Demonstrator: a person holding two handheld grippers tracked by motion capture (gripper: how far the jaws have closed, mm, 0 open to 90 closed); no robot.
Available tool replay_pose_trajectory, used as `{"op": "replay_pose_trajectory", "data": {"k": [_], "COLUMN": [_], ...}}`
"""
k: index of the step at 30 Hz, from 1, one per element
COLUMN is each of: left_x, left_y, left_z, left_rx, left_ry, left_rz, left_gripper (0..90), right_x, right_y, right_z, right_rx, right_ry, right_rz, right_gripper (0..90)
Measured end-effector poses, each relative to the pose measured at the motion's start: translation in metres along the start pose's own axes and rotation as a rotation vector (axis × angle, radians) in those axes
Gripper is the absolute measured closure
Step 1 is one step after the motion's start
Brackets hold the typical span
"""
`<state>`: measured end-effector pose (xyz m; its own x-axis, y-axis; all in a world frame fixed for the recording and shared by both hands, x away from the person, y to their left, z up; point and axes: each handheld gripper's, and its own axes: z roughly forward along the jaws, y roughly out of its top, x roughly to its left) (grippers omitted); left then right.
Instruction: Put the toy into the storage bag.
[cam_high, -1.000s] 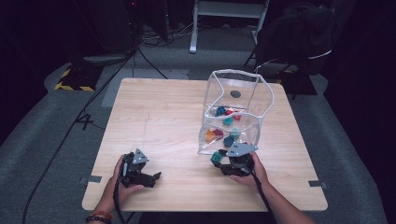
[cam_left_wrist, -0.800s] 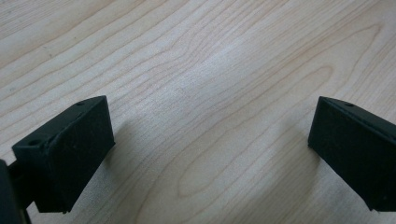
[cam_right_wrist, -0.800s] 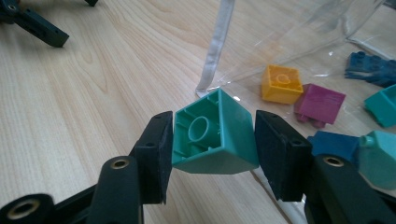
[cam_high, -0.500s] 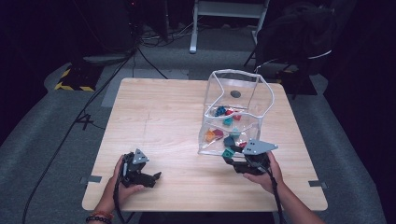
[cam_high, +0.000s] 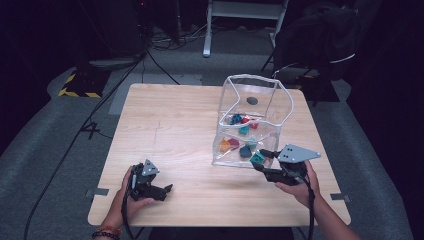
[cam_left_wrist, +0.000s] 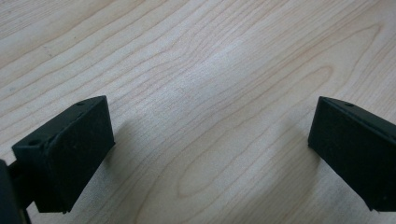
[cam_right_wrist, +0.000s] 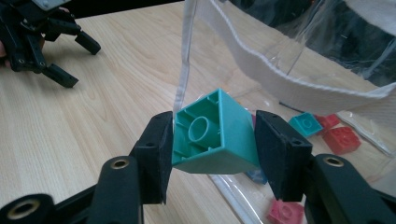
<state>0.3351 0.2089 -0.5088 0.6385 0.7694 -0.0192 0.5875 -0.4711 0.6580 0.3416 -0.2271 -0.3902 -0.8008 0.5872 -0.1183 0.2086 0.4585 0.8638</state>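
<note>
The right gripper (cam_right_wrist: 212, 140) is clamping 1 teal toy brick (cam_right_wrist: 212, 133) just outside the clear plastic bag (cam_high: 260, 95), apparently for dropping in, while the left gripper (cam_high: 162, 191) is resting spread and empty on the table (cam_high: 170, 125).

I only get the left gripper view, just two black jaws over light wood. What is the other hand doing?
Observer: The right gripper is clamped on a teal plastic building brick, hollow underside facing its camera.
Operator: Where is it taking it?
Observer: I cannot tell for sure, but it is held beside a clear plastic bag with white trim that stands open on the wooden table.
Operator: Is anything inside the bag?
Observer: Yes, more small bricks, such as a red plastic brick and another teal one.
Operator: And my gripper?
Observer: The left gripper is open, low over the table's near left part, well away from the bag.
</note>
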Motion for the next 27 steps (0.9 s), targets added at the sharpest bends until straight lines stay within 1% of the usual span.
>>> {"op": "replay_pose_trajectory", "data": {"k": [6,19,27], "left_x": [0.000,0.000,0.000], "left_y": [0.000,0.000,0.000], "left_z": [0.000,0.000,0.000], "left_rx": [0.000,0.000,0.000], "left_ry": [0.000,0.001,0.000], "left_rz": [0.000,0.001,0.000], "left_gripper": [0.5,0.5,0.5], "right_x": [-0.003,-0.009,-0.013], "right_y": [0.010,0.026,0.037], "right_z": [-0.013,-0.027,-0.037], "right_rx": [-0.024,-0.053,-0.085], "right_ry": [-0.012,-0.044,-0.058], "right_rz": [-0.005,-0.016,-0.017], "right_gripper": [49.1,49.1,49.1]}}
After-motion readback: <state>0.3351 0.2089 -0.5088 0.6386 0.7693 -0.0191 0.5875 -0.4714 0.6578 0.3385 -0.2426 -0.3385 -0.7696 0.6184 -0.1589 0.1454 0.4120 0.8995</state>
